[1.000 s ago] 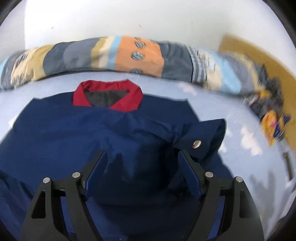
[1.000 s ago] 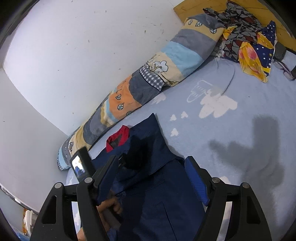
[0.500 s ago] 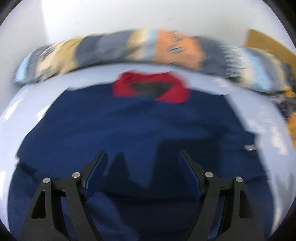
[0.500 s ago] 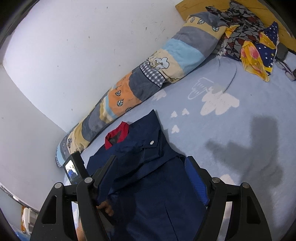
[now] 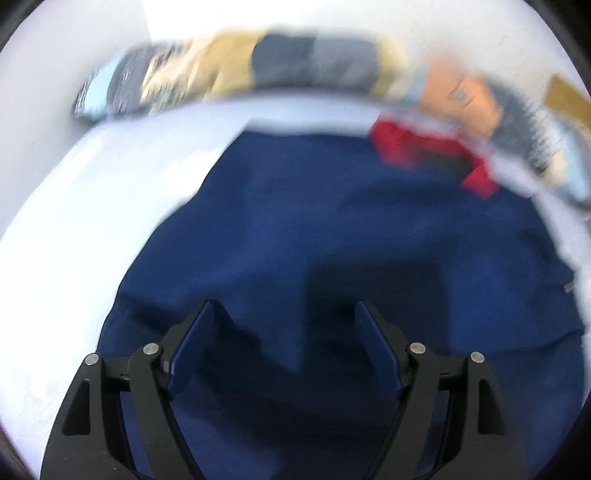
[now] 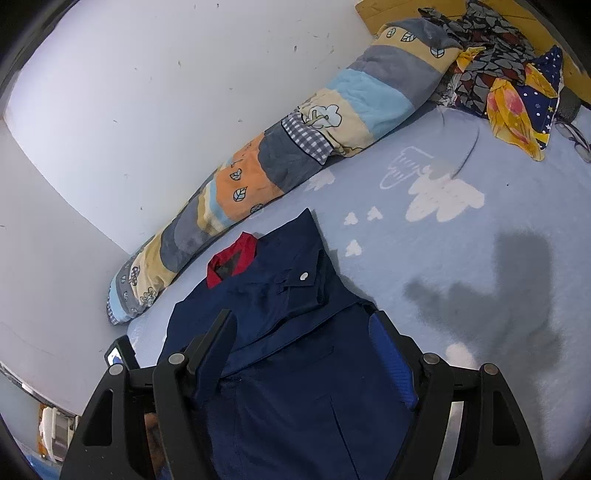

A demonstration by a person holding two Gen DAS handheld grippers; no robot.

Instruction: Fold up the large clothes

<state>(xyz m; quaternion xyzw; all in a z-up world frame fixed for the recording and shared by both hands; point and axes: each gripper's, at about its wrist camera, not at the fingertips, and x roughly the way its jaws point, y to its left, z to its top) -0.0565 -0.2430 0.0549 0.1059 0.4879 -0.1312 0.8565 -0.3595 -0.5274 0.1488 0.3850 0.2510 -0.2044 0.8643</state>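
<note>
Left wrist view, blurred: your left gripper [image 5: 284,317] points steeply down over the navy jacket [image 5: 332,240], its fingers [image 5: 195,343] spread wide with nothing pinched between them; their gap has just widened slightly, and only flat cloth shows beyond it. The jacket lies spread on the pale blue bed sheet [image 5: 74,229], filling most of the frame, with its red collar [image 5: 424,147] toward the upper right. A patchwork bolster [image 5: 258,70] runs along the white wall [image 5: 369,18] behind it. Right wrist view, sharp: your right gripper [image 6: 303,332] hangs over the lower part of the same jacket [image 6: 280,387], fingers [image 6: 218,339] parted and empty, the fabric passing beneath them; whether the tips touch it cannot be told. The red collar [image 6: 236,258] points toward the bolster [image 6: 295,144], and a sleeve cuff with a silver snap [image 6: 304,276] is folded across the chest. The sheet [image 6: 480,258] carries white cloud prints and a dark cast shadow at right. A heap of patterned clothes [image 6: 509,81] lies at the far corner, well apart from the jacket. Part of your other gripper's camera unit [image 6: 120,356] shows at the lower left edge.
</note>
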